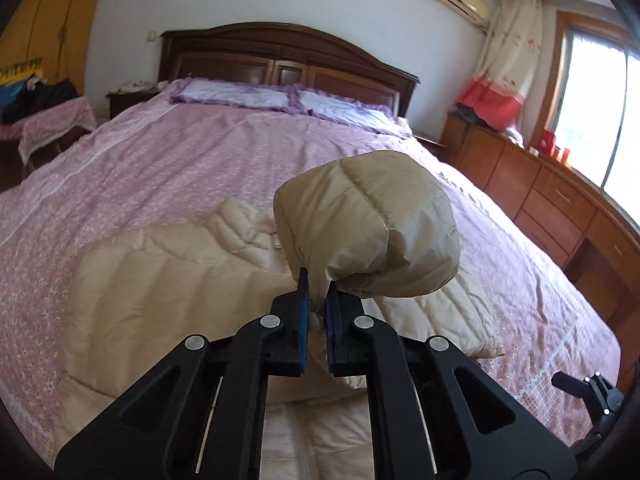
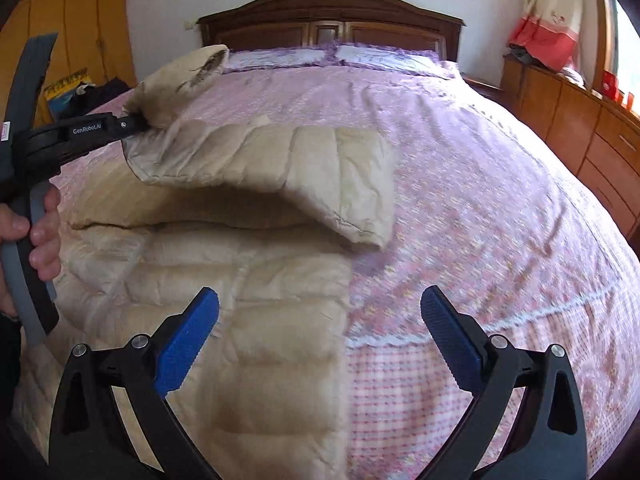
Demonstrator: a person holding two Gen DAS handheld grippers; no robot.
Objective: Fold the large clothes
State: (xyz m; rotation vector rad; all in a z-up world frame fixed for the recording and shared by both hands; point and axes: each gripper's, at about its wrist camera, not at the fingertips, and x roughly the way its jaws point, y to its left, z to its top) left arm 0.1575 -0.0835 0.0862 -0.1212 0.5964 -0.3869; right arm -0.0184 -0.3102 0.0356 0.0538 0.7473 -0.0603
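At the far left of the right wrist view, a hand (image 2: 38,224) grips the grey handle of the left gripper (image 2: 134,123), whose black body reaches toward the middle of the bed (image 2: 500,200). Its fingers (image 1: 301,312) are closed on a fold of a cream quilted down jacket (image 2: 248,300), pinching the fabric between the blue pads so that a puffy sleeve (image 1: 368,228) bulges up above the tips in the left wrist view. From the right wrist view that raised part of the jacket hangs from the left gripper and drapes back down toward the middle of the bed, casting a shadow on the layer beneath it. The rest of the jacket lies flat on the pink floral bedspread, spread from the foot edge of the bed up toward its centre and more on the left half than the right. The right gripper (image 2: 320,328) hovers over the foot edge of the bed, its fingers (image 2: 188,340) spread wide apart and holding nothing; the left pad is above the jacket's right edge and the right pad above bare bedspread. Two purple-trimmed pillows (image 1: 236,94) rest at the head of the bed against the dark wooden headboard (image 2: 332,20). Along the right side stand wooden cabinets (image 1: 552,196) under a bright window (image 1: 600,92).
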